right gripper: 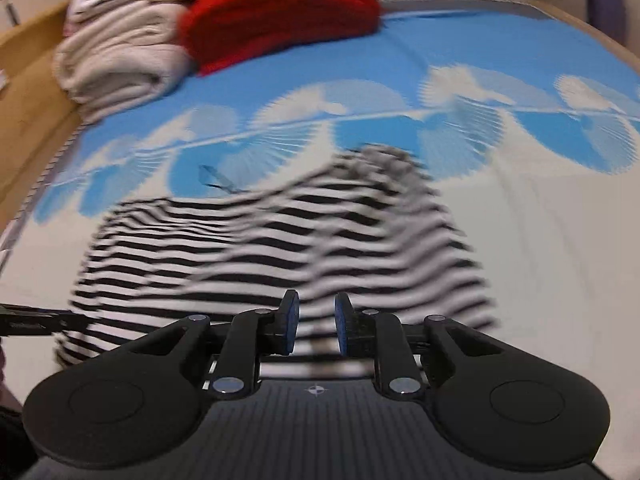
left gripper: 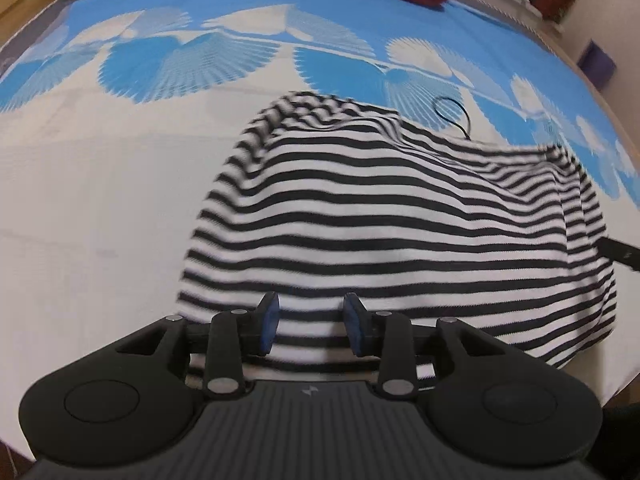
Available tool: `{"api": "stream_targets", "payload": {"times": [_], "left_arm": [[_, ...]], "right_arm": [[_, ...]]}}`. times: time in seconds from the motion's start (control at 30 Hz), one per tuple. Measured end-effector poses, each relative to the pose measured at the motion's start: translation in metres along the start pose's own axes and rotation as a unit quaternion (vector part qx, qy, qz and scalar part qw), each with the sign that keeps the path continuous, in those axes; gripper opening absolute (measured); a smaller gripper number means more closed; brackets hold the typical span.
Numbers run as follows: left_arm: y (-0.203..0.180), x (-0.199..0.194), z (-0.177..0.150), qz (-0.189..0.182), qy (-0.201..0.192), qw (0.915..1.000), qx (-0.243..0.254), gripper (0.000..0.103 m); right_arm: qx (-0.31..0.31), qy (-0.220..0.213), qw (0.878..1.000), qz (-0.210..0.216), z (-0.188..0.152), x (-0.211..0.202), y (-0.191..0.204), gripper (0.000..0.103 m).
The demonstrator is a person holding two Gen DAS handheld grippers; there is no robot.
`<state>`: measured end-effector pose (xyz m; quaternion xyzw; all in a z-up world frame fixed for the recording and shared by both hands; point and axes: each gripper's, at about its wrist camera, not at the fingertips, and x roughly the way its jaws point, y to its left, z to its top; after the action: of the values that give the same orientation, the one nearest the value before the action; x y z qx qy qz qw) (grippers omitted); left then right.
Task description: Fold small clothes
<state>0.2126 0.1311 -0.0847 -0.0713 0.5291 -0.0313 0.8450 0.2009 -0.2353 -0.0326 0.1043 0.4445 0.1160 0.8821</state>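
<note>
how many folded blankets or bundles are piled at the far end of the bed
2. A cream folded blanket sits at the far left by the wooden edge, and a red knitted bundle lies right beside it, touching. More may be hidden behind them; dark flat items rest on top, too blurred to identify.

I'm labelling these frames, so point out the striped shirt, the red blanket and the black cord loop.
striped shirt (left gripper: 380,232): left wrist view, middle of the folded body.
red blanket (right gripper: 280,12): right wrist view, its top folds.
black cord loop (left gripper: 454,114): left wrist view, right side of the loop, behind the shirt.
</note>
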Motion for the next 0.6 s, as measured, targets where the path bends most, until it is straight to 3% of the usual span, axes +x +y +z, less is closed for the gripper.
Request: {"api": "stream_targets", "payload": {"times": [0.2,0.27,0.37,0.5,0.6], "left_arm": [[0.048,-0.016,-0.012,-0.013,0.009,0.9971,-0.074,0.039],[0.063,-0.017,-0.016,-0.029,0.021,0.9934,-0.109,0.039],[0.076,-0.013,-0.021,-0.067,0.048,0.9845,-0.155,0.039],[0.085,0.001,-0.029,-0.101,0.097,0.9678,-0.209,0.043],[0.096,0.012,-0.031,-0.092,0.116,0.9562,-0.252,0.054]], "right_arm": [[-0.034,0.025,0.999,0.033,0.008,0.038,0.049,0.02],[-0.048,0.056,0.997,0.009,0.006,0.058,0.059,0.021],[-0.047,0.119,0.99,-0.06,0.0,0.089,0.058,0.021],[-0.004,0.093,0.994,-0.051,0.011,0.083,0.053,0.021],[0.005,0.061,0.997,-0.044,0.019,0.068,0.046,0.021]]}}
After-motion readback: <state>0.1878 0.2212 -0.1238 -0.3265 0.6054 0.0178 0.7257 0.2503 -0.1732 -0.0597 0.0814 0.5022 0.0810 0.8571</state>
